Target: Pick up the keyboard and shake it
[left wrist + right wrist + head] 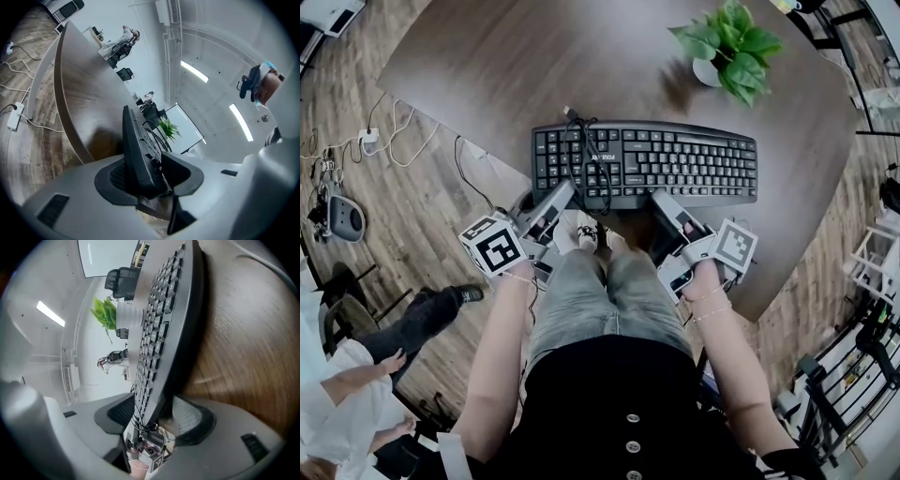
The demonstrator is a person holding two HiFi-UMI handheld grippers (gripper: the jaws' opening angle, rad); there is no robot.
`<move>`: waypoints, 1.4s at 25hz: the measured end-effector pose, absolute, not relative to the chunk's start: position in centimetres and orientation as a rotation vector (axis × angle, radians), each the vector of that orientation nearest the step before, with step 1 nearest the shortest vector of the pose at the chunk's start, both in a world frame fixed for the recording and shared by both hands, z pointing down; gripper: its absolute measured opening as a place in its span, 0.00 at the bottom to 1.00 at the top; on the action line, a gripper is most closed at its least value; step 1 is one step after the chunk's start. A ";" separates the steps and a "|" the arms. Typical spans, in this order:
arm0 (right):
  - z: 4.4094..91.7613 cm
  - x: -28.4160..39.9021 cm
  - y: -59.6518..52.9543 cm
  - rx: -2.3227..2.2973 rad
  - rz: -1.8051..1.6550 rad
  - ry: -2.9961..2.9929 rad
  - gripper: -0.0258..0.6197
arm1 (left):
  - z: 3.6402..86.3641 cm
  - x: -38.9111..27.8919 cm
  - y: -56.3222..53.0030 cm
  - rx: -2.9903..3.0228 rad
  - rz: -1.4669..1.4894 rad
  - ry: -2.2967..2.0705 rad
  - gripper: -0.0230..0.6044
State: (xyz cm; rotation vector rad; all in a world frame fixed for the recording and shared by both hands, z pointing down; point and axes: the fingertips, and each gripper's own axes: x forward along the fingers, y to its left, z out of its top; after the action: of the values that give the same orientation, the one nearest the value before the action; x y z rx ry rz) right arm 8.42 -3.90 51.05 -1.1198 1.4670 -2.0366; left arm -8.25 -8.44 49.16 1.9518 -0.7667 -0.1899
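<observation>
A black keyboard (pixel 675 159) lies on the dark round table (pixel 534 66), its near edge at the table's front rim and its cable (pixel 595 159) coiled over the left keys. My left gripper (pixel 562 195) is shut on the left part of that near edge; in the left gripper view the keyboard (pixel 138 150) sits pinched between the pads of the left gripper (pixel 150 180). My right gripper (pixel 664 202) stands at the right part of the same edge. In the right gripper view the keyboard (pixel 164 333) lies between the wide jaws of the right gripper (pixel 152 416), with gaps at the pads.
A potted plant (pixel 727 47) in a white pot stands on the table behind the keyboard's right end. Cables and a power strip (pixel 367 139) lie on the wooden floor at the left. A seated person (pixel 347 394) is at the lower left, and a metal rack (pixel 881 262) at the right.
</observation>
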 end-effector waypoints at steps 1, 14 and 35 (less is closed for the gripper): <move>51.1 8.4 -3.9 -1.123 -2.039 1.467 0.41 | 49.4 -8.2 -8.3 1.942 -0.182 -0.767 0.29; 52.2 8.9 -4.1 -1.118 -2.076 1.442 0.41 | 51.2 -7.7 -7.3 1.891 -0.017 -0.797 0.35; 53.4 8.9 -3.8 -1.105 -2.167 1.458 0.41 | 53.9 -7.9 -7.0 1.841 0.069 -0.831 0.41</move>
State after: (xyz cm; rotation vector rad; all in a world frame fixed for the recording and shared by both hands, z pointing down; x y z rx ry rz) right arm 8.89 -3.82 53.42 -1.1054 1.4582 -2.1670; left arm -7.87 -6.96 53.92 1.8406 -0.8314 0.0691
